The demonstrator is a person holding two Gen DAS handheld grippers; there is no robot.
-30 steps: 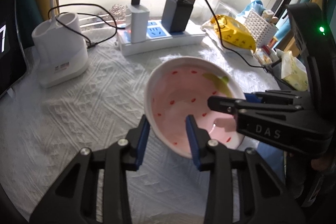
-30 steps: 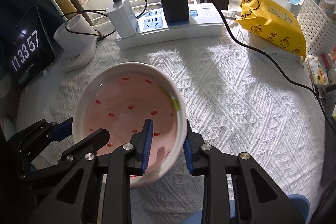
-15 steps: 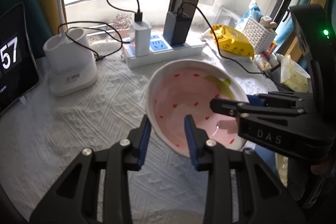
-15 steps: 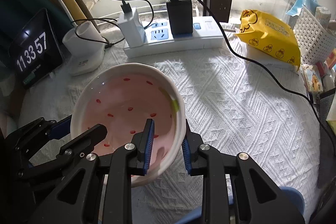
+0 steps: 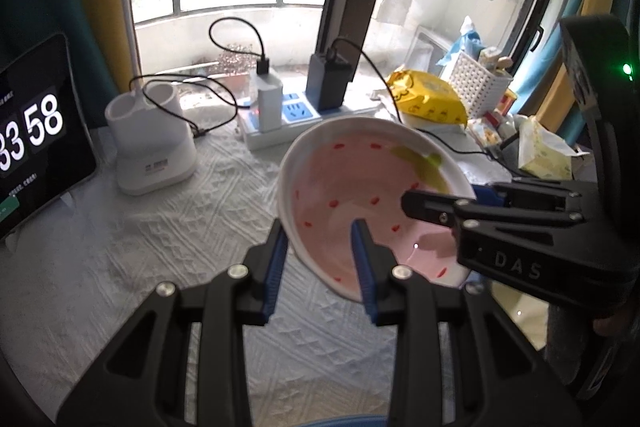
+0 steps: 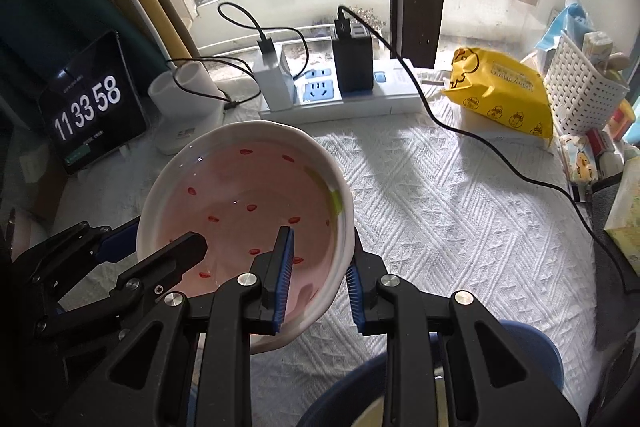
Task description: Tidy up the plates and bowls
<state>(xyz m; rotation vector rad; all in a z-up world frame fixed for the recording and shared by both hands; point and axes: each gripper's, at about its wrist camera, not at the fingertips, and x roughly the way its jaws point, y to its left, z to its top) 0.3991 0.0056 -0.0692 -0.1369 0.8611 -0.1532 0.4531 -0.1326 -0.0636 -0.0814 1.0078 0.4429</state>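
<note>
**Pink bowl held off the cloth by both grippers, waiting for a place to go**

You have the pink bowl (image 5: 360, 203) pinched at two spots on its rim. Your left gripper (image 5: 318, 259) has its blue pads narrowed onto the near-left wall, one pad outside and one inside. Your right gripper (image 6: 320, 271) does the same on the opposite wall, its jaws narrow and clamped across the rim. The bowl hangs tilted above the white textured cloth (image 6: 460, 211), clear of the power strip (image 6: 360, 95) and the white holder (image 5: 152, 147) behind it.

This reads as the carry step: the bowl is up, not yet set down anywhere. A blue round rim (image 6: 532, 351) shows at the bottom edge of the right wrist view, just below your right gripper; it may be the stacking spot, though too little of it shows to be sure.

For the next move, keep both hands travelling together so the bowl does not twist between the pads. Mind the black cable (image 6: 480, 147) crossing the cloth. Level the bowl before lowering, and let go only once it rests.
</note>
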